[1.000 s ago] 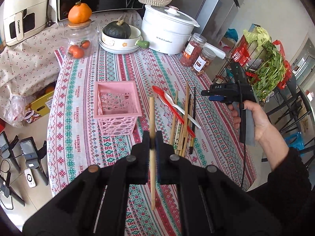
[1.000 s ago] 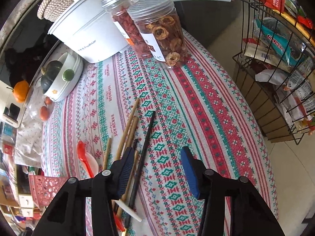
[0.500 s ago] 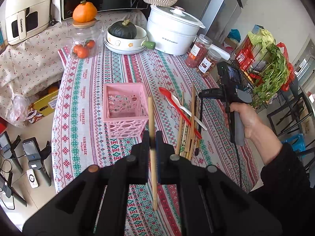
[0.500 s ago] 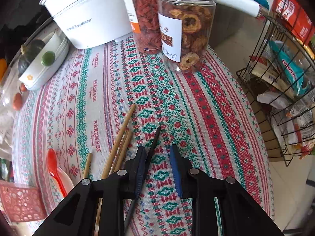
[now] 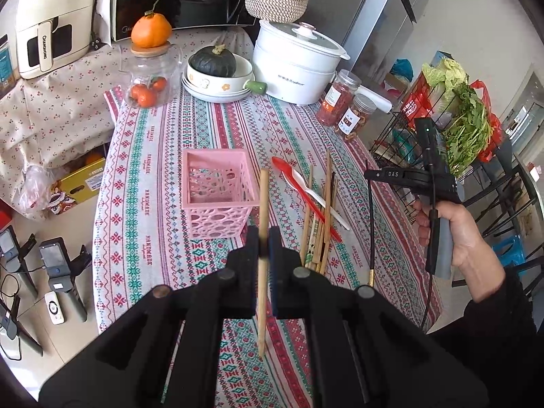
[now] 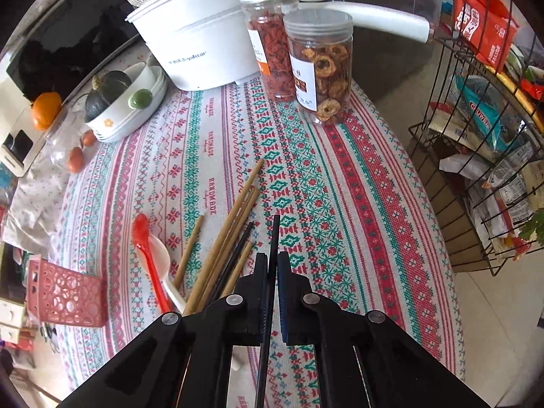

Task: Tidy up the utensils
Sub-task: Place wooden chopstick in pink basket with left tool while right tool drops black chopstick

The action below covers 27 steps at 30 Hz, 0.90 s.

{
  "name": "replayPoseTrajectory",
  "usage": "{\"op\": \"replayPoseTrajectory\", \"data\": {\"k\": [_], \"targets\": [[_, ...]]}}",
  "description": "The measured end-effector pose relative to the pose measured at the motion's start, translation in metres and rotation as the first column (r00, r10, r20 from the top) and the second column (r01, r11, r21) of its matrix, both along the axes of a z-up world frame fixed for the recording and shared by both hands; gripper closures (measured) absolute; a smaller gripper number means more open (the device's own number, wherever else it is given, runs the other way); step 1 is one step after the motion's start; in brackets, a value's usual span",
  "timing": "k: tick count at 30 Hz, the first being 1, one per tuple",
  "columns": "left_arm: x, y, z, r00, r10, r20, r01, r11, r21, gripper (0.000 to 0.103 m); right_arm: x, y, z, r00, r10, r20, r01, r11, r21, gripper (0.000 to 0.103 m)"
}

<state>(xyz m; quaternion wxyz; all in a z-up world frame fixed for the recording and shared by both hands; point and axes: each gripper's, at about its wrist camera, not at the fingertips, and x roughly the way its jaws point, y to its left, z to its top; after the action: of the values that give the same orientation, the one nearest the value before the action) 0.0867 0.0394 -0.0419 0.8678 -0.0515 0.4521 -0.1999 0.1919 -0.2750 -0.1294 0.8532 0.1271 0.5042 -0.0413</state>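
Observation:
My left gripper (image 5: 262, 238) is shut on a wooden chopstick (image 5: 262, 210), held upright above the table just right of the pink basket (image 5: 217, 193). My right gripper (image 6: 272, 265) is shut on a black chopstick (image 6: 273, 238); in the left wrist view that chopstick (image 5: 370, 231) hangs lifted off the cloth. A pile of wooden and black chopsticks (image 6: 224, 248) lies on the table with a red spoon (image 6: 149, 258) and a white spoon (image 6: 163, 265). The pile (image 5: 321, 217) also shows in the left wrist view.
A white cooker (image 5: 295, 64), two jars (image 5: 350, 108), a bowl with a squash (image 5: 217, 74) and a glass jar of fruit (image 5: 149, 81) stand at the table's far end. A wire rack (image 6: 493, 136) with packets and greens stands off the right edge.
My right gripper closed on the black chopstick and lifted it off the table. My left gripper kept its wooden chopstick and barely moved.

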Motion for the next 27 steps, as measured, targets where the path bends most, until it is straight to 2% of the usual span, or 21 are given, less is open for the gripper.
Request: {"op": "replayPoseTrajectory", "data": {"k": [3, 8, 14, 19, 23, 27], "targets": [[-0.007, -0.001, 0.009, 0.999, 0.0, 0.05, -0.001, 1.0, 0.02, 0.097, -0.024, 0.015, 0.031, 0.997, 0.031, 0.074, -0.031, 0.999, -0.009, 0.098], [-0.015, 0.001, 0.023, 0.994, 0.003, 0.107, -0.004, 1.0, 0.009, 0.097, -0.064, 0.033, 0.068, 0.978, 0.093, 0.187, -0.09, 0.996, -0.025, 0.098], [-0.026, 0.008, 0.046, 0.974, 0.041, 0.222, -0.029, 0.998, -0.059, 0.097, -0.104, 0.056, 0.11, 0.935, 0.162, 0.316, -0.154, 0.987, -0.052, 0.098], [-0.033, 0.016, 0.07, 0.93, 0.109, 0.351, -0.068, 0.99, -0.125, 0.097, -0.122, 0.081, 0.142, 0.884, 0.217, 0.414, -0.196, 0.976, -0.092, 0.098], [-0.03, 0.024, 0.085, 0.874, 0.183, 0.451, -0.122, 0.979, -0.162, 0.097, -0.126, 0.102, 0.17, 0.836, 0.265, 0.48, -0.232, 0.964, -0.129, 0.098], [-0.022, 0.034, 0.09, 0.831, 0.255, 0.494, -0.181, 0.964, -0.195, 0.097, -0.12, 0.117, 0.192, 0.805, 0.289, 0.518, -0.266, 0.957, -0.119, 0.098]]}}
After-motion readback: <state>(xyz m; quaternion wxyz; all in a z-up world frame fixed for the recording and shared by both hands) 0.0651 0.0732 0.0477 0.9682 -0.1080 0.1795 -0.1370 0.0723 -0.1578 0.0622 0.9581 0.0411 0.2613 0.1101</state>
